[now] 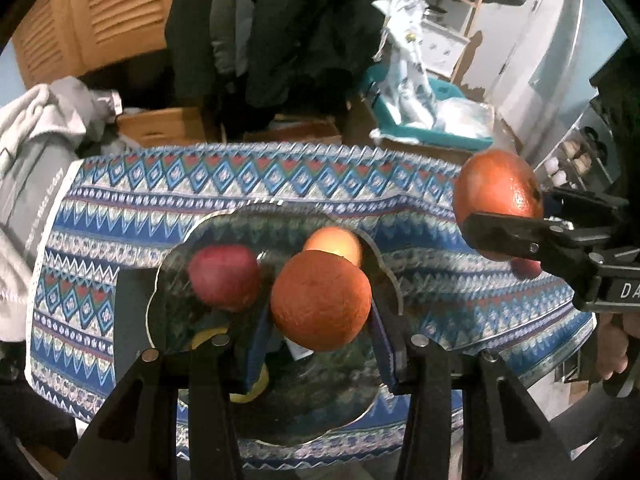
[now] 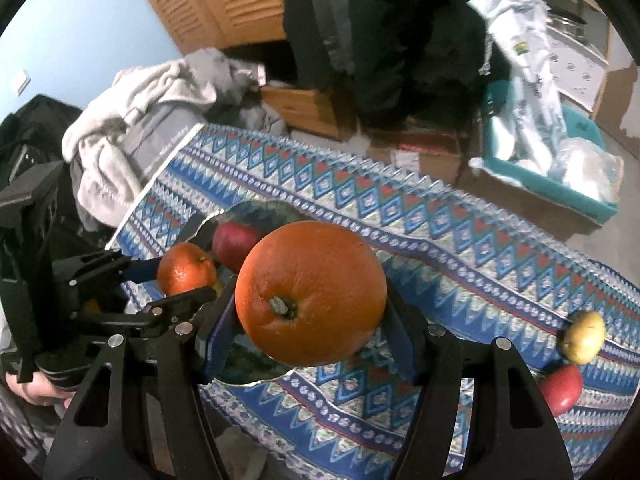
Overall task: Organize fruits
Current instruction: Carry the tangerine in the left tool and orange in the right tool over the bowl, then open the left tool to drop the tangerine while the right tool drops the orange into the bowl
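My left gripper [image 1: 320,334] was clamped on a small orange [image 1: 320,300], its blue pads pressing the fruit from both sides above a glass plate [image 1: 176,276]. My right gripper [image 2: 310,320] was clamped in the same way on a larger orange [image 2: 310,294], stem end facing the camera, held above the near edge of the same plate [image 2: 244,216]. In the left wrist view the right gripper entered from the right with its orange [image 1: 498,204] raised over the bench; in the right wrist view the left gripper [image 2: 188,280] stood just to the left with its orange [image 2: 186,268].

On the plate lay a red apple [image 1: 224,278] and, behind the small orange, a pale orange fruit [image 1: 334,242]; something yellow [image 1: 208,338] showed low between the left fingers, too hidden to name. The plate rested on a bench covered by a blue patterned cloth [image 1: 160,208]. Toward the cloth's right end lay a yellow fruit [image 2: 582,336] and, just beside it, a second red apple [image 2: 562,386], well apart from the plate. Grey clothing [image 2: 152,104] was heaped beyond the bench's left end.
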`<action>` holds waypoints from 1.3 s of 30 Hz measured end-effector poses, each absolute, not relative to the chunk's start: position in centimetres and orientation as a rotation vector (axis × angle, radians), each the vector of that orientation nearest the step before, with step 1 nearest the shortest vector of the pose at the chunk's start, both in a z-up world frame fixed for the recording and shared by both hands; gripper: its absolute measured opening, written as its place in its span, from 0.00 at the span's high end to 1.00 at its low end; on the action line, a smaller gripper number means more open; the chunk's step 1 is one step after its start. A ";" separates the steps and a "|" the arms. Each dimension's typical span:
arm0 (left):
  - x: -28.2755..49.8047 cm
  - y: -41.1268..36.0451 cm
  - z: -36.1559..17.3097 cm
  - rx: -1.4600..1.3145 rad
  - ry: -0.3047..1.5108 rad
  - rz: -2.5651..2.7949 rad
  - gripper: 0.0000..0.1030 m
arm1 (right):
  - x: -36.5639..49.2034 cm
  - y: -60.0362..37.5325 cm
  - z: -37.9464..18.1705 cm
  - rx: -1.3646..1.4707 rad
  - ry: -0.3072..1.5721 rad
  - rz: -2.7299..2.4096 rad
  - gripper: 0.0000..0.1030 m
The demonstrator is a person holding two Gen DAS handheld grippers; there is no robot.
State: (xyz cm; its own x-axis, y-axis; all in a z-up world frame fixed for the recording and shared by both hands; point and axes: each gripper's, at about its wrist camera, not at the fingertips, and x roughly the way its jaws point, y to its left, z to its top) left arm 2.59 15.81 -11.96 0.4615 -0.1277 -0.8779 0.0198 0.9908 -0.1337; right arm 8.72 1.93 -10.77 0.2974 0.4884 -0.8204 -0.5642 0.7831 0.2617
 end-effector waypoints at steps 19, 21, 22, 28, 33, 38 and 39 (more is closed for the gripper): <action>0.9 16.3 -19.1 -0.123 1.287 -0.072 0.55 | 8.5 7.0 -19.1 -0.130 1.266 0.781 0.36; 1.0 16.3 -19.4 -0.122 1.293 -0.070 0.55 | 8.5 7.3 -19.6 -0.137 1.277 0.786 0.36; 1.0 16.3 -19.5 -0.122 1.290 -0.073 0.55 | 8.5 7.5 -19.7 -0.140 1.283 0.786 0.36; 0.9 15.8 -19.6 -0.099 1.294 -0.070 0.55 | 8.5 7.9 -21.0 -0.143 1.309 0.787 0.35; 1.1 15.4 -20.0 -0.086 1.303 -0.073 0.54 | 8.8 7.4 -21.0 -0.101 1.305 0.794 0.34; 1.2 15.6 -19.7 -0.099 1.299 -0.066 0.46 | 9.3 6.8 -19.6 -0.093 1.271 0.784 0.34; 1.2 15.6 -19.5 -0.101 1.293 -0.066 0.46 | 9.3 6.7 -19.3 -0.094 1.265 0.780 0.34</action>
State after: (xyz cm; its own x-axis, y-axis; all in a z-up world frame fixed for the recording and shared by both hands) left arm 1.23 15.59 -19.54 0.2729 -0.1055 -0.9562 -0.0077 0.9937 -0.1118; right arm 9.32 6.70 -19.33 0.0854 0.4732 -0.8768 -0.5712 0.7443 0.3460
